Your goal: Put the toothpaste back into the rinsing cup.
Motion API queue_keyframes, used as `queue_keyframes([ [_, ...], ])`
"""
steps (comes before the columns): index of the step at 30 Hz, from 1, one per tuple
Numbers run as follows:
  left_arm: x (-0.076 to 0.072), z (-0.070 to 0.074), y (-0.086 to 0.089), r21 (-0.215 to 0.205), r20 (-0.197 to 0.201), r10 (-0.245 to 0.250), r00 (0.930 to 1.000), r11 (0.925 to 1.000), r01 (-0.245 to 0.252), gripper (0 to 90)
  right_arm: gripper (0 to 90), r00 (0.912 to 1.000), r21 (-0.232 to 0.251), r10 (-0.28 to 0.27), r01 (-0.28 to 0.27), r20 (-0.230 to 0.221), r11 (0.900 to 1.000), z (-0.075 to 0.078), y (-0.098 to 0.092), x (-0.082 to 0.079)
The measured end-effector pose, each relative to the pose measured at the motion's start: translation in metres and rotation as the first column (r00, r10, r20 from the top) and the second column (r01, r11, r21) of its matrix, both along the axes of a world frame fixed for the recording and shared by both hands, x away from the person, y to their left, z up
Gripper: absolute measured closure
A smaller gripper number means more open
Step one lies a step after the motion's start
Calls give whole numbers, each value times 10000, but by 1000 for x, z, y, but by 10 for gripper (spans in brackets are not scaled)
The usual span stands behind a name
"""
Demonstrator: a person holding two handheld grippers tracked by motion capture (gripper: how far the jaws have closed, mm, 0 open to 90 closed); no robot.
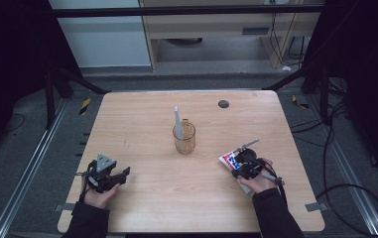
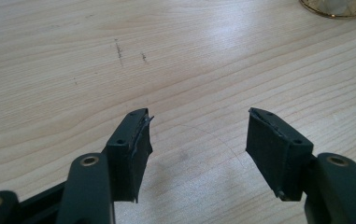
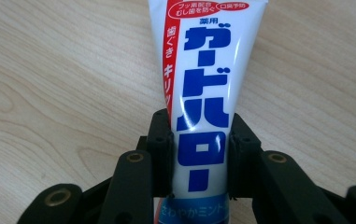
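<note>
My right gripper (image 3: 199, 158) had its two black jaws pressed against the sides of a white toothpaste tube (image 3: 201, 88), one pad on each flank near the lower part of the tube. In the right gripper view the tube ran up the middle of the frame from the bottom edge to the top edge, with large blue lettering down its face and a red stripe along its left side. It lay flat on the light wooden table (image 3: 49, 84), which showed at both sides of it.

In the high view that same right gripper (image 1: 243, 163) sat at the lower right of the frame, in my right hand (image 1: 258, 181), and the toothpaste tube (image 1: 227, 159) stuck out of it toward the upper left, resting on the table (image 1: 142, 203).

My left gripper (image 2: 199, 140) stood wide apart with nothing between the pads, only bare wood beneath. In the high view the left gripper (image 1: 122, 174) lay at the lower left, held in my left hand (image 1: 98, 196), well apart from the tube.

A clear amber cup (image 1: 184, 138) stood near the centre of the frame, between the two grippers and farther up, with a pale toothbrush (image 1: 177, 119) standing in it, leaning toward the upper left. The cup's rim (image 2: 337, 7) showed at the upper right corner of the left gripper view.
</note>
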State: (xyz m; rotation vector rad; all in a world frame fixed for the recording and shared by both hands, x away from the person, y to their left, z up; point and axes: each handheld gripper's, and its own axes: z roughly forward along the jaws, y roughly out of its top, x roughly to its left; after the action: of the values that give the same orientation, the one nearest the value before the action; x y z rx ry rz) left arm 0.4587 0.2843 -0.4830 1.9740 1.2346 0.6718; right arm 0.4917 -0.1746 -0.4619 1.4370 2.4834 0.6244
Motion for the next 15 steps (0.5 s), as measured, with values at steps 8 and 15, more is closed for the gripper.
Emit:
queue_keyframes([
  [8,0,0,0,-23,28,37,10000,10000,-37,390,685,9947,913,-258,167,992,9957,15,-3,-4],
  [15,0,0,0,-35,28,65,10000,10000,-65,390,689,9751,1857,-685,289,2109,9822,32,-3,-7],
])
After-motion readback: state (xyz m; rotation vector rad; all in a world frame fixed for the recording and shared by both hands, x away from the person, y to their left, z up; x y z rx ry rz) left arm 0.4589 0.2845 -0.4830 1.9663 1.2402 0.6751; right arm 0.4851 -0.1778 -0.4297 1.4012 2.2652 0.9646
